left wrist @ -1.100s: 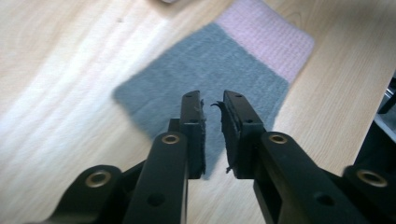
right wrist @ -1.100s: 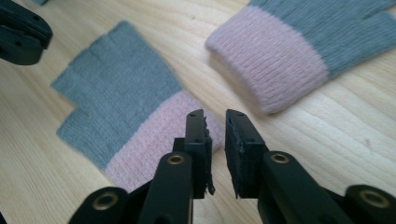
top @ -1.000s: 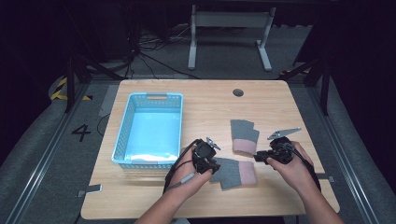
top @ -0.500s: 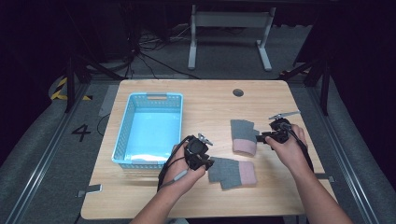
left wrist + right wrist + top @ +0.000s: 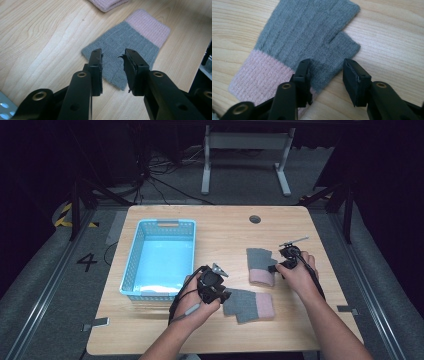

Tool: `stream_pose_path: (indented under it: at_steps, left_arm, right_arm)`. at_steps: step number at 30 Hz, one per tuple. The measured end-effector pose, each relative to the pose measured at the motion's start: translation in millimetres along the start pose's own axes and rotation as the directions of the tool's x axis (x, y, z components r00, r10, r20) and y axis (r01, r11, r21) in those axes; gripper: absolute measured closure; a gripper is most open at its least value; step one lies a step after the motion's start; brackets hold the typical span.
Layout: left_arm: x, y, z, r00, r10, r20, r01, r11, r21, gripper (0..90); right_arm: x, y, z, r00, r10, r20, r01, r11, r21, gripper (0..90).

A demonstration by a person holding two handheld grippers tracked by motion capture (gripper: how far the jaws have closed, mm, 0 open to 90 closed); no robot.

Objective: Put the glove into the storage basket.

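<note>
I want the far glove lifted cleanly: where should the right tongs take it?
Probably at the thumb-side edge of the far glove, near its pink cuff, coming from above. It lies flat, and the right tongs have just been opening astride that edge.

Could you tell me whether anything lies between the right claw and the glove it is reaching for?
Nothing visible does. The right claw hovers with open jaws, which have just been opening, over the edge of the far glove near its thumb; only bare table surrounds it. The near glove lies apart, by the left claw.
</note>
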State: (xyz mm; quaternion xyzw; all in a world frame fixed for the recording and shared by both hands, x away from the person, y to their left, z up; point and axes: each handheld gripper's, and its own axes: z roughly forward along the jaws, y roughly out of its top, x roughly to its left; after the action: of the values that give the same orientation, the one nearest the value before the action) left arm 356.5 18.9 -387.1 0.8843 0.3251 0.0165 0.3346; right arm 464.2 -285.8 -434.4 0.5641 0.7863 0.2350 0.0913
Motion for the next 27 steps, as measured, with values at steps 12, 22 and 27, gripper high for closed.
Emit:
stream_pose_path:
  at_steps: [12,22,27]
  left_arm:
    - [2.8,-0.8,-1.0,0.9999,-0.011,0.003,0.011,0.9999,0.001,68.6]
    - [1.5,0.4,-0.2,0.9999,-0.010,0.011,0.010,0.9999,0.004,68.6]
    - [-0.2,2.1,2.2,0.9999,-0.004,0.012,0.004,0.9999,0.013,68.7]
  right_arm:
    - [2.3,0.6,-9.4,0.9983,-0.053,-0.023,0.052,0.998,-0.043,87.0]
    - [-4.4,-4.8,-71.3,0.9959,-0.089,0.013,0.090,0.984,-0.152,87.3]
    - [-14.9,-15.2,-105.4,0.9905,-0.095,0.099,0.109,0.983,-0.149,87.2]
